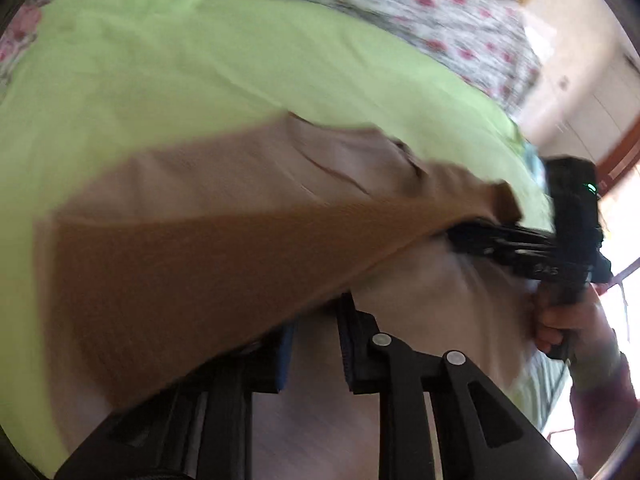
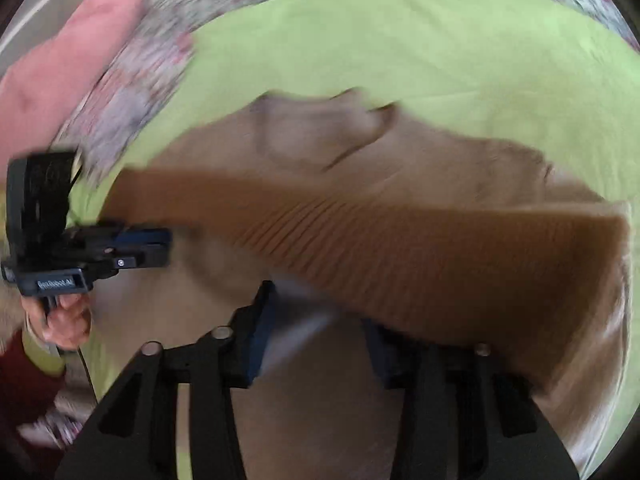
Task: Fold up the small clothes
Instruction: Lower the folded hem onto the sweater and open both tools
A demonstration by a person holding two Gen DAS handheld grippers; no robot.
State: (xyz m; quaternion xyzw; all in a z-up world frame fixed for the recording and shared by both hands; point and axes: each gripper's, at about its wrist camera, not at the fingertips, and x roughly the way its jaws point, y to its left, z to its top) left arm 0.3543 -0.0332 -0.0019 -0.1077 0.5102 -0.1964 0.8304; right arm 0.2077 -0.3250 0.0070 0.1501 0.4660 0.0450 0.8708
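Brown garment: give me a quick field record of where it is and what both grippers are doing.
garment: tan-brown knit garment, its near edge lifted over the rest
surface: lime-green sheet on floral bedspread
left gripper: under the lifted edge, grip unclear
right gripper: under the same edge, grip unclear
image: motion-blurred

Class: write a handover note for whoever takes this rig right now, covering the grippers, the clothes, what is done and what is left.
Left gripper: jaws slightly apart at the brown garment's ribbed edge; blur hides whether they pinch it.
Right gripper: the same, at the other end of that edge.
Garment: on the green sheet, ribbed edge raised above the rest.
Done: edge lifted between both grippers.
Left: probably lay it over, flatten, finish folding.
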